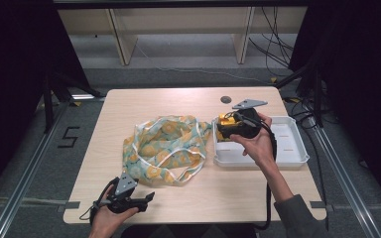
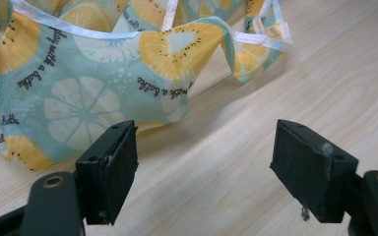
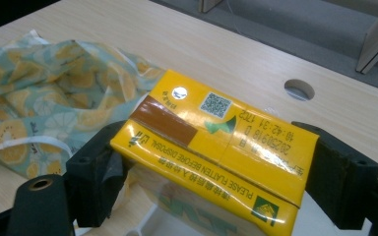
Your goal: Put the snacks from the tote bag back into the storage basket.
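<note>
High view: the right gripper (image 1: 226, 125) holds a yellow carton (image 1: 225, 119) over the left end of a white tray (image 1: 292, 148); the tray sits on the right side of the table (image 1: 188, 99), and a person's right hand (image 1: 255, 141) carries the gripper from below; a fruit-print cloth bag (image 1: 166, 146) lies crumpled at the table's middle, its right edge just beside the tray; the left gripper (image 1: 149, 197) rests near the front edge, well apart from the carton, jaws pointing right. Right gripper view: both jaws press on the carton's (image 3: 211, 142) two ends, so the claw is clamped on it; the carton's top faces the camera, with a foil straw hole, a printed code and date digits; the bag (image 3: 44, 108) lies behind at left, a round hole (image 3: 299, 89) in the table behind at right. Left gripper view: the jaws stand wide with nothing between them; bare table (image 2: 275, 73) lies ahead, the bag (image 2: 78, 83) just beyond the left jaw, apart from both pads.
</note>
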`<control>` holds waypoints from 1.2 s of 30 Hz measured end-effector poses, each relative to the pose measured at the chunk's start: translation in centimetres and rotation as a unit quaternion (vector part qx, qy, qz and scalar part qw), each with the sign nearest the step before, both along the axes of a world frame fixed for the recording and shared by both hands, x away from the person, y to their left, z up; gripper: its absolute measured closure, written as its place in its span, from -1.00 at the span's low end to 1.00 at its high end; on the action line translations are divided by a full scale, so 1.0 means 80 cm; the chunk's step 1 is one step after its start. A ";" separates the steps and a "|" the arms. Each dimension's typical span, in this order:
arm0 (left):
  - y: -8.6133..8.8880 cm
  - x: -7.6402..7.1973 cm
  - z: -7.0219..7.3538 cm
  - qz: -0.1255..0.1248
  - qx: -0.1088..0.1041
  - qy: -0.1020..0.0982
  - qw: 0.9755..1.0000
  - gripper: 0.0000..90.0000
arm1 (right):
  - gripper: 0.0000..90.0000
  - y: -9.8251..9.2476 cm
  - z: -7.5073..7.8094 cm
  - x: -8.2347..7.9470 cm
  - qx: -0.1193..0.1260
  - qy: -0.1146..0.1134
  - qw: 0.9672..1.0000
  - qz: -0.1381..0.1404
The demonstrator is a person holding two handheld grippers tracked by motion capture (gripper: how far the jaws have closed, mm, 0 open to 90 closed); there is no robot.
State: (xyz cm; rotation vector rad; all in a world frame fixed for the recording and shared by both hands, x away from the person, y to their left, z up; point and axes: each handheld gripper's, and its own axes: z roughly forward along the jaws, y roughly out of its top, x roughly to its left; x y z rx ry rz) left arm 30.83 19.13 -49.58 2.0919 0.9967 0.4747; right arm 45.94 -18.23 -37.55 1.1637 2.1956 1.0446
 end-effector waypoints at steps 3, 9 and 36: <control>0.000 0.000 0.000 0.003 -0.002 -0.003 1.000 -0.45 | -0.56 -0.004 -0.009 -0.001 0.002 -0.006 1.000 -0.002; -0.003 0.000 -0.001 0.009 -0.012 -0.005 1.000 -0.45 | -0.56 -0.014 -0.019 -0.004 -0.002 -0.002 1.000 -0.001; -0.001 0.000 0.000 -0.008 0.014 -0.005 1.000 -0.45 | -0.56 -0.019 -0.050 -0.014 -0.011 0.024 0.999 -0.017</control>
